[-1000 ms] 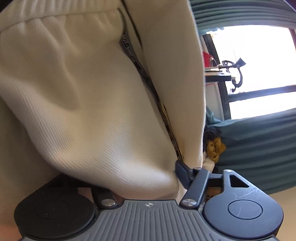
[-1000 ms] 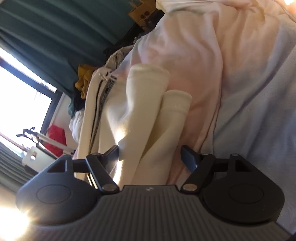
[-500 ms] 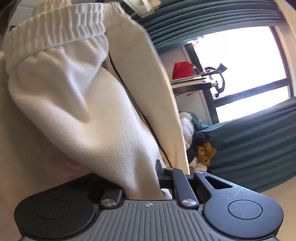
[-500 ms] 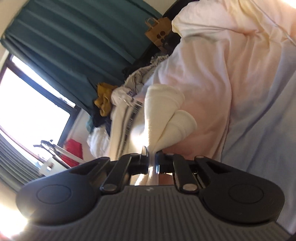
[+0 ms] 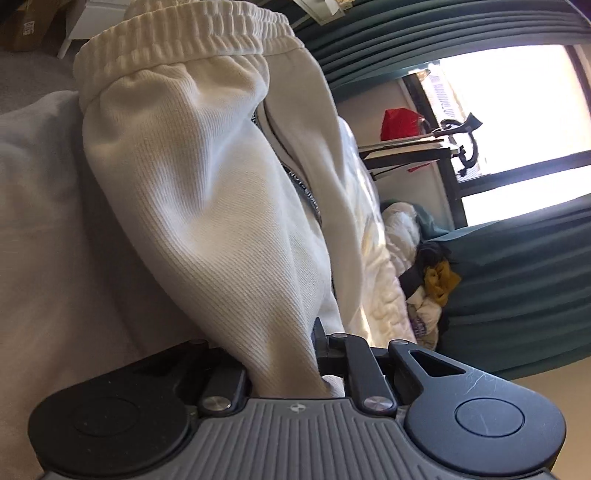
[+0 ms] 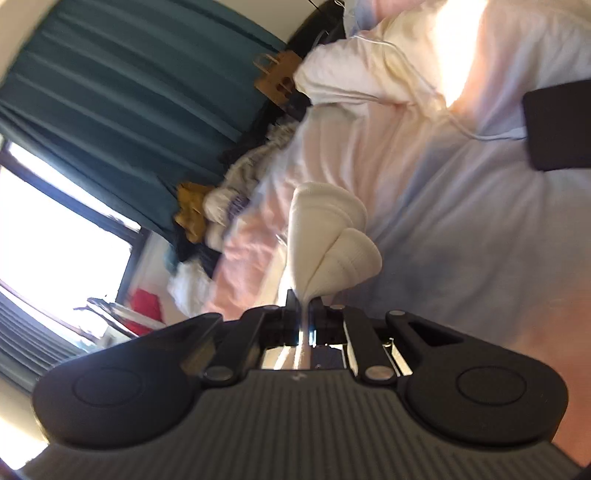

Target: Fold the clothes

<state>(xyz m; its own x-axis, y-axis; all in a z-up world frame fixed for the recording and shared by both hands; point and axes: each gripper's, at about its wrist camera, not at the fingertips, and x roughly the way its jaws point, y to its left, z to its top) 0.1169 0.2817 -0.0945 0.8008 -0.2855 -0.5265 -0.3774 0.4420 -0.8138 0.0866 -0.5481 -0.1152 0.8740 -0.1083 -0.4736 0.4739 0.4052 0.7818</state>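
A cream ribbed pair of sweatpants [image 5: 207, 192] with an elastic waistband [image 5: 184, 33] fills the left wrist view. My left gripper [image 5: 291, 354] is shut on the pants fabric, which bunches between the jaws and hides the left fingertip. In the right wrist view my right gripper [image 6: 304, 306] is shut on the two cream leg cuffs [image 6: 328, 236] of the pants, held above the bed. The part of the pants between the two grippers is hidden.
A pale sheet covers the bed [image 6: 461, 229]. A pile of other clothes [image 6: 207, 210] lies near teal curtains [image 6: 110, 85] and a bright window [image 5: 517, 107]. A dark flat object [image 6: 557, 125] lies on the bed at right. A pillow [image 6: 369, 62] lies farther back.
My right gripper closed on the leg cuffs and lifted them off the bed. My left gripper tightened on the fabric and pulled back, so the waistband now shows.
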